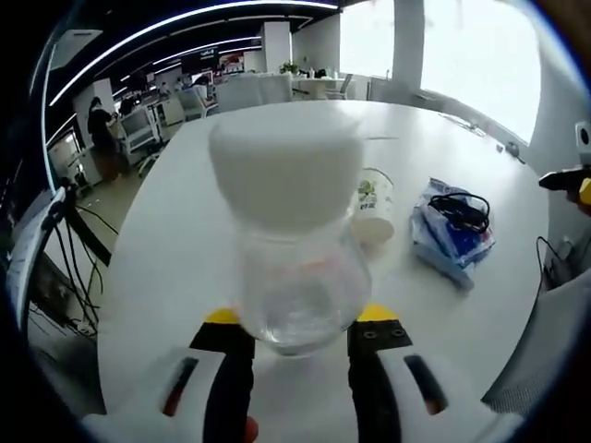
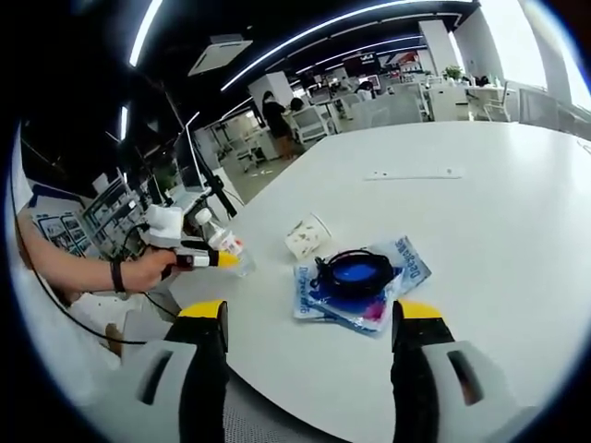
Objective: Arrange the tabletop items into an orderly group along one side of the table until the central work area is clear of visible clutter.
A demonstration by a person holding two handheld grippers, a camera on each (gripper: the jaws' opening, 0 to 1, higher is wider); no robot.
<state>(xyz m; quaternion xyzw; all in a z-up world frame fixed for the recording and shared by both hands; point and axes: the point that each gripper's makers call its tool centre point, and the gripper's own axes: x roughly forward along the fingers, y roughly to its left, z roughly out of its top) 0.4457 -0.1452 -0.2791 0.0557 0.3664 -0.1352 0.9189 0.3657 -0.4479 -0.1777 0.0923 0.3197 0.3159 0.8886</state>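
My left gripper point(image 1: 301, 325) is shut on a clear plastic bottle point(image 1: 297, 277) with a white cap point(image 1: 284, 171), held above the white table point(image 1: 185, 240). Beyond it a paper cup point(image 1: 373, 205) lies on its side, and a blue plastic packet point(image 1: 452, 242) with a black cable on it rests to the right. In the right gripper view my right gripper point(image 2: 310, 321) stands open over the table edge, with the blue packet point(image 2: 362, 281) just ahead and the cup point(image 2: 307, 236) behind it. The left gripper point(image 2: 214, 259) with the bottle point(image 2: 224, 243) shows at the left, held by a hand.
A thin white strip point(image 2: 412, 173) lies far across the table point(image 2: 480, 212). Cables and desk equipment point(image 2: 120, 221) stand off the table's left side. Office desks, chairs and a standing person point(image 2: 277, 120) are in the background. A chair back point(image 1: 545, 341) sits at the table's right edge.
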